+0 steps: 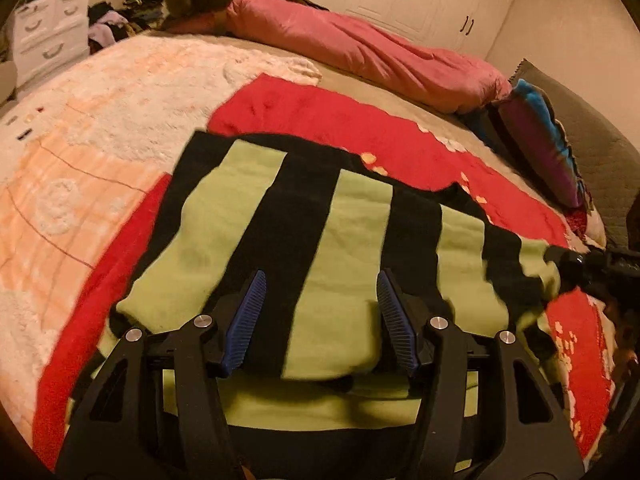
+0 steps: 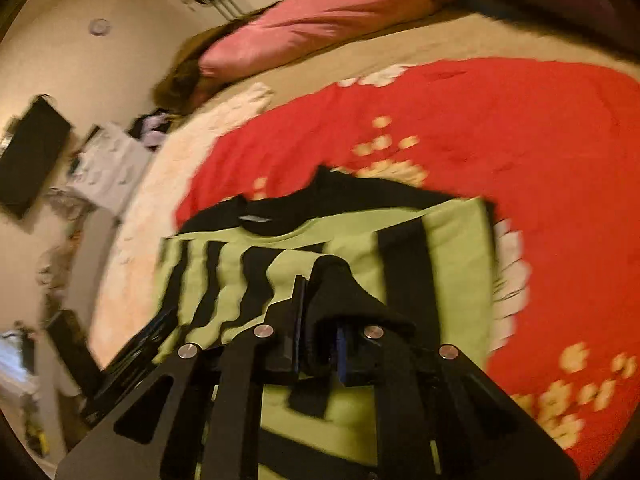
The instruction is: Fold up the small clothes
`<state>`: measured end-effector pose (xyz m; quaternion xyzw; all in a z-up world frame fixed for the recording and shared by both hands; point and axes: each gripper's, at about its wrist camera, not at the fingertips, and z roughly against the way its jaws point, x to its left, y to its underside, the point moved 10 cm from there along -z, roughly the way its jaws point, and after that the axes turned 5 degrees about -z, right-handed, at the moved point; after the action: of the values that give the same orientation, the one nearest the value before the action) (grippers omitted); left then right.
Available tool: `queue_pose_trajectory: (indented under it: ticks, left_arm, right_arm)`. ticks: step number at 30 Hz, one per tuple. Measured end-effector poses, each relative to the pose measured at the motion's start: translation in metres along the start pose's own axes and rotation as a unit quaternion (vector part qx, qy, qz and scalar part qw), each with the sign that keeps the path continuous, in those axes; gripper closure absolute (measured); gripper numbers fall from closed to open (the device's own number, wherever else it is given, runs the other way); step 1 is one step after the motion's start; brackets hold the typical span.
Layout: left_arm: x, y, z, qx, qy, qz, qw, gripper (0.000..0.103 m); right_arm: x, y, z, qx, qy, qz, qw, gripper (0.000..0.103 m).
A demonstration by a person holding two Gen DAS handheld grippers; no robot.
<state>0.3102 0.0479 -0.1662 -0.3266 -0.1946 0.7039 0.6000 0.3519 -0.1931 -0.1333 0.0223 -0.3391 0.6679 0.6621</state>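
**Lin:** At the centre of the left wrist view lies the striped shirt (image 1: 280, 240), green and black, spread on the red blanket (image 1: 320, 120) that covers the bed. Do you see where the folding stands?

**Omar:** I think it is only at the beginning. Most of the shirt is still flat. Along the lower edge of that view one layer seems to lie over another, so maybe one fold is there, but I cannot say it surely.

**Lin:** And the left gripper (image 1: 321, 320)?

**Omar:** Its blue pads (image 1: 248, 320) stand apart, about half way, low over the cloth. Fabric lies between them and under them. Whether they pinch it I cannot tell from this view.

**Lin:** The right view is blurred. What do you read there?

**Omar:** The right gripper (image 2: 320, 320) is closed, and a black piece of the shirt (image 2: 224, 280) is bunched between the jaws, at the lower centre of the frame. I judge this is a sleeve or a side edge. The black collar with its label is further up in the picture, still flat.

**Lin:** So what is left?

**Omar:** Nearly all, in my opinion: to bring the held part over the body, then the other side, then fold once more. The pink duvet (image 1: 380, 52) at the top of the frame is far from the work.
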Motion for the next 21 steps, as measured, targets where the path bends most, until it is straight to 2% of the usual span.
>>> queue_pose_trajectory:
  ticks: [3, 4, 7, 9, 11, 14, 17, 19, 20, 21]
  left_arm:
    - [-0.002, 0.002, -0.001, 0.003, -0.008, -0.013, 0.9999, 0.053]
    - [-0.002, 0.002, -0.001, 0.003, -0.006, -0.01, 0.9999, 0.053]
    - [0.001, 0.001, 0.002, 0.0, 0.0, 0.001, 1.0, 0.053]
    - [0.001, 0.0, 0.004, -0.003, 0.004, 0.004, 1.0, 0.053]
    - [0.001, 0.0, 0.003, -0.002, 0.005, 0.005, 1.0, 0.053]
    - [0.001, 0.0, 0.003, 0.0, 0.007, 0.006, 1.0, 0.053]
    - [0.001, 0.0, 0.003, 0.001, 0.005, 0.004, 1.0, 0.053]
    - [0.0, 0.0, 0.002, 0.002, 0.004, 0.002, 1.0, 0.053]
    - [0.0, 0.001, 0.002, 0.002, 0.003, 0.001, 1.0, 0.053]
    - [0.0, 0.001, 0.001, 0.003, 0.001, -0.001, 1.0, 0.053]
  right_arm:
    - [-0.013, 0.011, -0.024, 0.033, 0.039, 0.008, 0.999, 0.089]
    - [-0.014, 0.013, -0.026, 0.036, 0.037, 0.008, 0.999, 0.086]
    - [-0.011, 0.015, -0.019, 0.018, -0.024, -0.002, 1.0, 0.069]
    - [-0.005, 0.019, -0.007, 0.012, -0.083, 0.015, 0.996, 0.042]
    - [0.002, 0.024, 0.002, 0.002, -0.088, 0.065, 0.994, 0.042]
    - [0.008, 0.037, 0.005, 0.004, -0.057, 0.152, 0.987, 0.039]
    - [0.014, 0.047, -0.014, 0.013, 0.002, 0.237, 0.971, 0.039]
    - [0.01, 0.052, -0.025, 0.022, 0.036, 0.268, 0.963, 0.039]
    - [0.008, 0.055, -0.031, 0.03, 0.048, 0.282, 0.958, 0.043]
    - [0.008, 0.058, -0.035, 0.039, 0.041, 0.285, 0.957, 0.062]
